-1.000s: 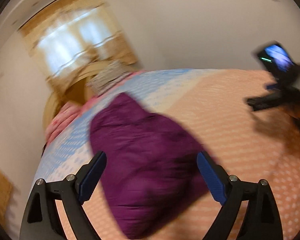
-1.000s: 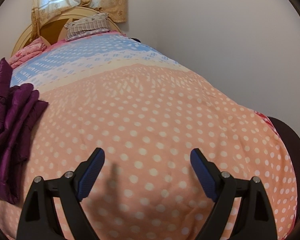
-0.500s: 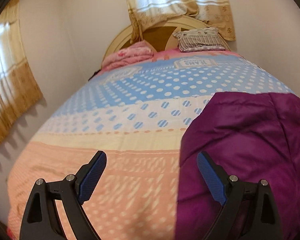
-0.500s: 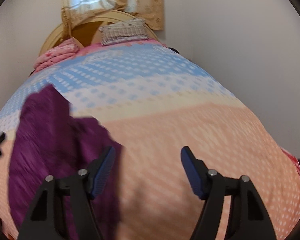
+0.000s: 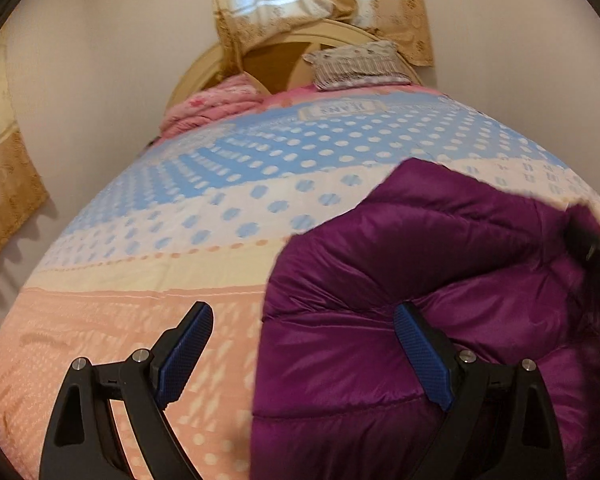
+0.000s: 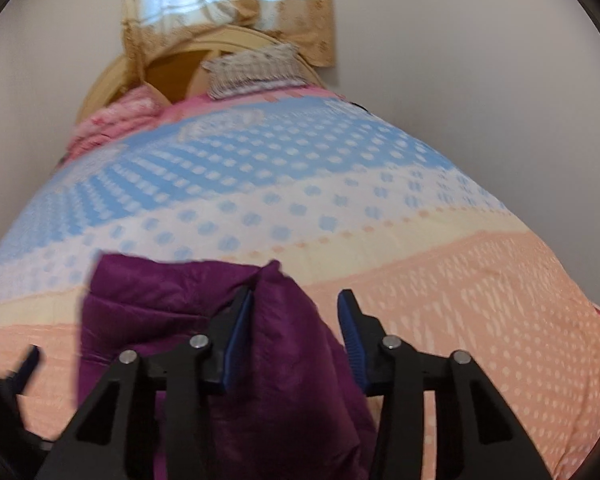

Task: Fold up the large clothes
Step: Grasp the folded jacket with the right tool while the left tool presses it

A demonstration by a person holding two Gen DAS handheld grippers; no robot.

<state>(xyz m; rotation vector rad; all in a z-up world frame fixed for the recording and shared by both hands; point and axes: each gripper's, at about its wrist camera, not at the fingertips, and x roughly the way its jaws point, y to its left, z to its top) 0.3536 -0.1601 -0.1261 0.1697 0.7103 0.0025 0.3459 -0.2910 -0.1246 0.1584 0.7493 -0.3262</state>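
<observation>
Left wrist view gives me the wide picture: my left tongs [image 5: 304,352] hang over the bed [image 5: 148,320] with their jaws spread wide and nothing between the pads, the left pad above bare peach quilt, the right pad above the purple puffer jacket [image 5: 400,280]. Open quilt runs from the jacket's left edge to the near-left corner of the bed, and beyond that I see the wall and a curtain [image 5: 4,184] at the far left. Blue dotted quilt lies free between the jacket and the headboard [image 5: 204,68], where a grey patterned pillow [image 5: 356,66] and a pink bundle [image 5: 212,108] sit.

On the right wrist view, my right tongs [image 6: 294,340] have just been closing, and a raised fold of the jacket [image 6: 284,328] stands between the pads. The left pad sits against the cloth; the right pad shows a gap, so I read no firm grip. This side shows the bed's right half bare up to the wall, which the other view crops. A dark blurred shape at the left view's right edge is likely the right tongs; I cannot tell more.

The jacket is glossy, quilted, bunched near the foot of the bed.
</observation>
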